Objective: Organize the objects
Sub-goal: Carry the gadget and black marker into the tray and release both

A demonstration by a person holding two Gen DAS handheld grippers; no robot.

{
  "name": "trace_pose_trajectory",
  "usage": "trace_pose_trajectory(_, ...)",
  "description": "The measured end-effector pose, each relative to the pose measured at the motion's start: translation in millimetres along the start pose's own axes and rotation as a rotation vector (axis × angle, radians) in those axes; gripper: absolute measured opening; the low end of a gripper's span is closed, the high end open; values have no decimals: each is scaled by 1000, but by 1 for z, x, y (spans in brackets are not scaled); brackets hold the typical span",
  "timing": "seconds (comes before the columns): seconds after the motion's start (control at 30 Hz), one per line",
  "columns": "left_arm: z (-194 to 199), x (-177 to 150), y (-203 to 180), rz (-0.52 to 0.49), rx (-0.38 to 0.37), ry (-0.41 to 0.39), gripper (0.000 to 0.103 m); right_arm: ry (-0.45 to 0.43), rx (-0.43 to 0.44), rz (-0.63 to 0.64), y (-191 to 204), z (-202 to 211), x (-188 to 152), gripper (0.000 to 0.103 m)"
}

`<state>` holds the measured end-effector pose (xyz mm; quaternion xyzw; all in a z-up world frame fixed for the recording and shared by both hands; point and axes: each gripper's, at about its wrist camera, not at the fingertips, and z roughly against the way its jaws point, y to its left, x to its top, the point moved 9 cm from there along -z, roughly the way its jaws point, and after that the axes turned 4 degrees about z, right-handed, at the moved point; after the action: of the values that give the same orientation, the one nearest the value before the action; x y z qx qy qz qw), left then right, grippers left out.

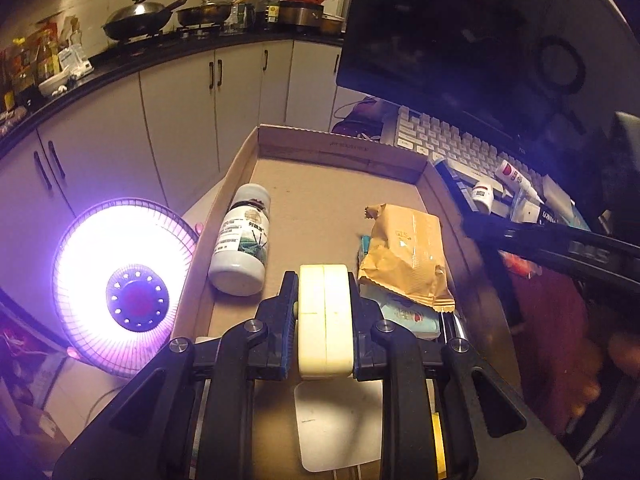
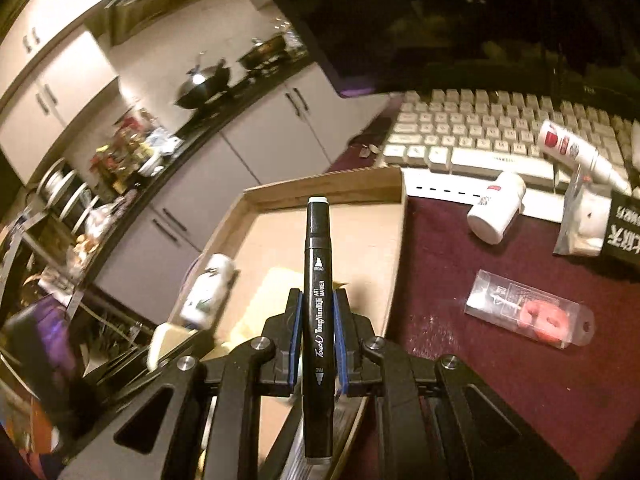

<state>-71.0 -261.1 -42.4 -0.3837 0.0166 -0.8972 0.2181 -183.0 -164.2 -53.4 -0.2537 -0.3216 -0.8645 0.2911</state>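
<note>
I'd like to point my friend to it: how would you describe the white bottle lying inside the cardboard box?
Find the shallow cardboard tray in front of the keyboard. Along its left wall lies a white bottle on its side, with a green pictured label. Its neighbours there are a crumpled tan snack wrapper and flat packets, so it is the tray's only bottle.

Cream case [image 1: 325,320], black marker [image 2: 318,320], tan cardboard tray [image 1: 340,152], maroon tablecloth [image 2: 480,360], white-and-green labelled bottle [image 1: 240,240].

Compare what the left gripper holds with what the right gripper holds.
The left gripper clamps a pale cream case, rounded and wide; the right gripper clamps a black marker, slim and long. The case is plain, the marker carries white lettering. Both are held over the cardboard tray.
</note>
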Motion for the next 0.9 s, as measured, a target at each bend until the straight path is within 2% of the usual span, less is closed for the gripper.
trace_pose_trajectory(0.13,0,0,0,1,-3,-2,20,21,-14,-29,-11,-15,-4,13)
trace_pose_trajectory(0.3,1,0,-1,-12,7,-7,20,17,-36,-10,-13,-15,-5,15)
trace_pose_trajectory(0.5,0,-1,-4,-18,14,-9,20,21,-40,0,-16,-5,-9,15)
trace_pose_trajectory(0.63,1,-2,-5,-24,26,-13,20,3,-57,54,-12,14,-11,15)
trace_pose_trajectory(0.7,5,1,-8,-24,24,-28,28,-15,-63,94,-12,31,-14,16)
trace_pose_trajectory(0.77,11,4,-11,-13,13,-53,56,-26,-78,127,-16,46,-19,24)
trace_pose_trajectory(0.83,18,8,-16,2,-2,-79,69,-31,-113,151,-27,60,-24,49)
trace_pose_trajectory(0.9,23,9,-22,3,-11,-86,70,-31,-128,163,-43,76,-32,60)
